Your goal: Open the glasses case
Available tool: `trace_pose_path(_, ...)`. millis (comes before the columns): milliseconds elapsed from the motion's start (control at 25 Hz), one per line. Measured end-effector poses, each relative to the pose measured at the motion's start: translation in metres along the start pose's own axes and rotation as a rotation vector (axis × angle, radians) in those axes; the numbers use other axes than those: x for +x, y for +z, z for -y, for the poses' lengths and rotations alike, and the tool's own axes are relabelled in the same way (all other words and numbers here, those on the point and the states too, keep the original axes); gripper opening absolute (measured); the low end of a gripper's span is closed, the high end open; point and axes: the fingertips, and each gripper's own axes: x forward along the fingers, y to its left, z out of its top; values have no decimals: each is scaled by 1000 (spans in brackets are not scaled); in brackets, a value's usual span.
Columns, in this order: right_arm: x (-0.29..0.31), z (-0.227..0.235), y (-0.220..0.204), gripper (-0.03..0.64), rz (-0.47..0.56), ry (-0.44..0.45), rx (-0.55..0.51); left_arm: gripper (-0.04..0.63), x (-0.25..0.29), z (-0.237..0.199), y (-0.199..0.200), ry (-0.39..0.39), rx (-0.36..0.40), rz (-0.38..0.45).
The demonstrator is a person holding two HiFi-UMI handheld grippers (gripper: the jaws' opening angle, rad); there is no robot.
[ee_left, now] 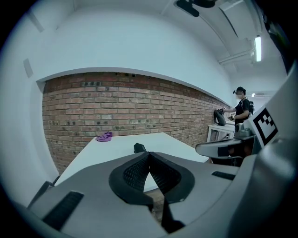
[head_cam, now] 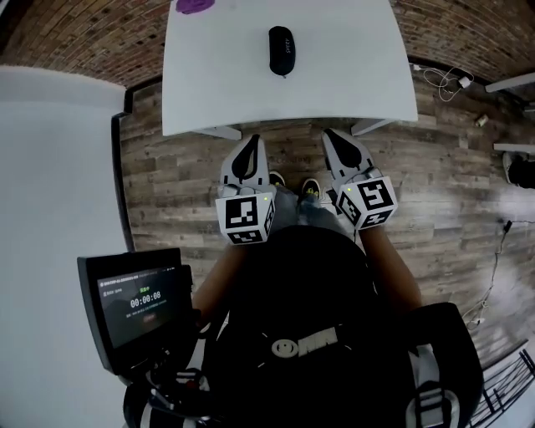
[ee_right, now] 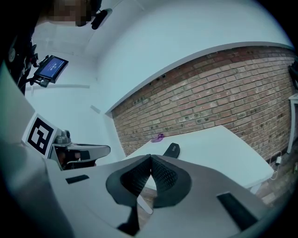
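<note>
The glasses case (head_cam: 282, 50) lies closed on the desk (head_cam: 359, 84), midway across and toward its far edge. A purple object (head_cam: 195, 5) sits at the desk's far-left corner. We hold the left gripper (head_cam: 250, 142) and right gripper (head_cam: 333, 135) just short of the desk's near edge, jaws pressed together and empty, presumably because the case is not yet within reach.

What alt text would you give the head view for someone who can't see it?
Seen from above, a person holds the left gripper and right gripper, both shut and empty, toward a white table where a closed black glasses case lies. A purple object sits at its far edge.
</note>
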Motion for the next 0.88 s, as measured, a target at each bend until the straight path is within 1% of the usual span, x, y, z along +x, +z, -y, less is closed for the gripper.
trace_pose_path(200,44,14,5,5,-21,-4,1,-1,43,-25,4,-17,-5,-12)
trace_pose_path(280,67,23,7,5,-37,-7,-5,-1,67,-39,9,-36,-15,-9)
trace_pose_path(440,126,33,19,5,-77,20,18,0,119,-64,29,-151,-48,-9)
trace_pose_path(520,154,42,22,5,-111,10,32,-1,143,-77,38,-202,-45,-17)
trace_pose_path(600,182,53,21,5,-155,-15,32,0,165,-93,44,-235,-52,-23)
trace_pose_path(720,214,65,16,11,-196,-37,69,79,192,-111,48,-291,-76,-39)
trace_pose_path(800,229,73,13,62,-211,-45,114,128,207,-116,50,-336,-88,-52)
trace_pose_path(840,235,76,10,101,-222,-50,132,159,213,-117,52,-360,-95,-59)
trace_pose_path(880,240,80,7,166,-238,-57,143,201,218,-118,53,-386,-107,-68)
